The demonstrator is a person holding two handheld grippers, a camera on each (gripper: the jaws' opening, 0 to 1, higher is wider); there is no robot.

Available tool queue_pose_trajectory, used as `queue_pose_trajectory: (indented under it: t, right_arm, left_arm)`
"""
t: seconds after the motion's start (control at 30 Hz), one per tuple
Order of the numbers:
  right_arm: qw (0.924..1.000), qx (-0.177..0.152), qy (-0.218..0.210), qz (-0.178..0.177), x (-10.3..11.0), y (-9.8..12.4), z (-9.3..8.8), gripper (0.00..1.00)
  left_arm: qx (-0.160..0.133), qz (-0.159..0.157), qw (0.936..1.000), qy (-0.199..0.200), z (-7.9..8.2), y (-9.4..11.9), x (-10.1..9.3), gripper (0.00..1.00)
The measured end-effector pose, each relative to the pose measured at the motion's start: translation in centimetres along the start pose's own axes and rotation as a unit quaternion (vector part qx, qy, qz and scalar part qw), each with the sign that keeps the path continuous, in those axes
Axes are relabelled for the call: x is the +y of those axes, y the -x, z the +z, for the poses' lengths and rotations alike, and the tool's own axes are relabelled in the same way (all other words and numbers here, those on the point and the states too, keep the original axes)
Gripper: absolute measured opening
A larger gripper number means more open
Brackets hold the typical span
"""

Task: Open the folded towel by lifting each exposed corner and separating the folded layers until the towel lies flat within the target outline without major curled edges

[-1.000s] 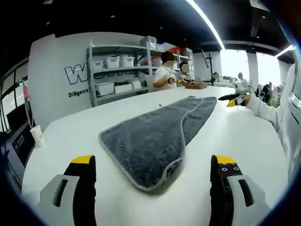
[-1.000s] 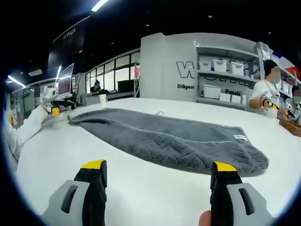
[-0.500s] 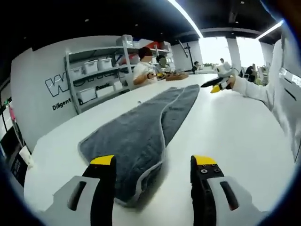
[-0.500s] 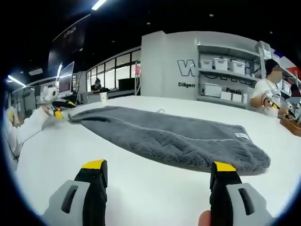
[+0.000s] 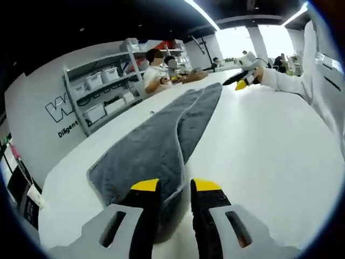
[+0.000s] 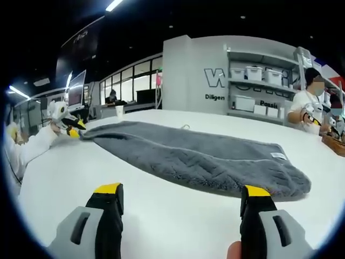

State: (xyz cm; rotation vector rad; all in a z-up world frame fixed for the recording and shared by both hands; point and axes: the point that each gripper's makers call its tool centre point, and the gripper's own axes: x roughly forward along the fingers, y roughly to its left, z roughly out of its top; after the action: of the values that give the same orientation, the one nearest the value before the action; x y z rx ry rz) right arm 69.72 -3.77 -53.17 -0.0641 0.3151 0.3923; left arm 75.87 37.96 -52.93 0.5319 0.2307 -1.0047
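The grey towel [image 5: 161, 145] lies folded lengthwise on the white table [image 5: 259, 140]. The left gripper [image 5: 175, 189] is clamped on its near corner; the right gripper [image 6: 180, 194] hangs spread wide, nothing between its jaws — short of the towel's other end. Shelving with bins [image 6: 256, 89] stands behind, people beside it.
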Motion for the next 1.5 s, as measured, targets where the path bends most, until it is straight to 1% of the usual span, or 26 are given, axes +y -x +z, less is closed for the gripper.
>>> queue_pose_trajectory:
  t: [0.07,0.13,0.27,0.37,0.47,0.6,0.63,0.73,0.8,0.9,0.97,1.0,1.03,1.1,1.17,1.27,1.37,1.4,1.5]
  right_arm:
    - [1.0,0.0,-0.001,0.0,0.0,0.0,0.0,0.9]
    - [1.0,0.001,0.0,0.0,0.0,0.0,-0.1,0.9]
    - [1.0,0.001,0.0,0.001,0.1,0.0,-0.1,0.89]
    - [1.0,0.002,0.0,0.001,0.1,0.0,-0.1,0.89]
    - [1.0,0.001,-0.001,0.001,0.1,0.0,-0.1,0.89]
    - [1.0,0.001,-0.001,0.0,0.1,0.0,-0.1,0.89]
    - [1.0,0.0,-0.001,0.001,0.1,0.0,-0.1,0.89]
    - [1.0,0.001,-0.001,0.001,0.1,0.0,-0.1,0.89]
    - [1.0,0.001,-0.001,0.001,0.1,0.0,-0.1,0.89]
    - [1.0,0.001,-0.001,0.001,0.2,0.0,-0.1,0.89]
    - [1.0,0.001,-0.001,0.001,0.1,0.0,-0.1,0.89]
    - [1.0,0.001,-0.001,0.001,0.1,0.0,-0.1,0.89]
    - [1.0,0.001,-0.001,0.001,0.1,0.0,-0.1,0.89]
    - [1.0,0.0,-0.001,0.001,0.1,0.0,0.0,0.89]
    - [1.0,0.0,-0.001,0.001,0.1,0.0,0.0,0.89]
    - [1.0,-0.001,-0.001,0.002,0.1,0.1,0.0,0.89]
    - [1.0,0.0,-0.001,0.002,0.1,0.0,0.0,0.89]
    - [1.0,0.0,-0.001,0.001,0.1,0.0,0.0,0.89]
    - [1.0,0.0,-0.002,0.001,0.1,0.0,0.0,0.89]
  left_arm:
    - [0.005,-0.004,1.0,-0.006,-0.2,0.0,-0.1,0.09]
    - [0.009,-0.017,0.9998,-0.01,-0.3,0.0,-0.5,0.01]
    - [0.014,-0.019,0.9997,-0.006,-0.5,0.2,-0.4,0.01]
    - [0.014,-0.029,0.9995,0.002,-0.5,0.6,-0.6,0.0]
    - [0.005,-0.041,0.9991,0.014,-0.3,1.2,-0.7,0.0]
    - [-0.012,-0.047,0.9985,0.025,0.3,2.3,-0.5,0.0]
    - [-0.017,-0.045,0.9984,0.029,0.4,2.6,-0.3,0.0]
    - [-0.015,-0.042,0.9985,0.032,0.1,3.0,-0.1,0.0]
    - [-0.013,-0.033,0.9991,0.024,0.0,3.0,0.2,0.0]
    - [-0.013,-0.029,0.9992,0.024,-0.1,3.0,0.4,0.01]
    - [-0.022,-0.021,0.9991,0.028,0.1,3.1,0.8,0.03]
    - [-0.032,-0.018,0.9986,0.039,0.4,3.2,1.0,0.05]
    - [-0.049,-0.011,0.9971,0.057,0.8,3.3,1.3,0.12]
    - [-0.069,0.006,0.9946,0.078,1.2,3.5,2.1,0.24]
    - [-0.08,0.017,0.9926,0.089,1.4,3.8,2.7,0.32]
    - [-0.088,0.035,0.9902,0.102,1.5,4.1,3.4,0.44]
    - [-0.087,0.05,0.9887,0.111,1.3,4.2,4.0,0.61]
    - [-0.084,0.059,0.9875,0.119,1.1,4.2,4.3,0.68]
    - [-0.08,0.072,0.9855,0.131,0.7,4.1,4.8,0.81]
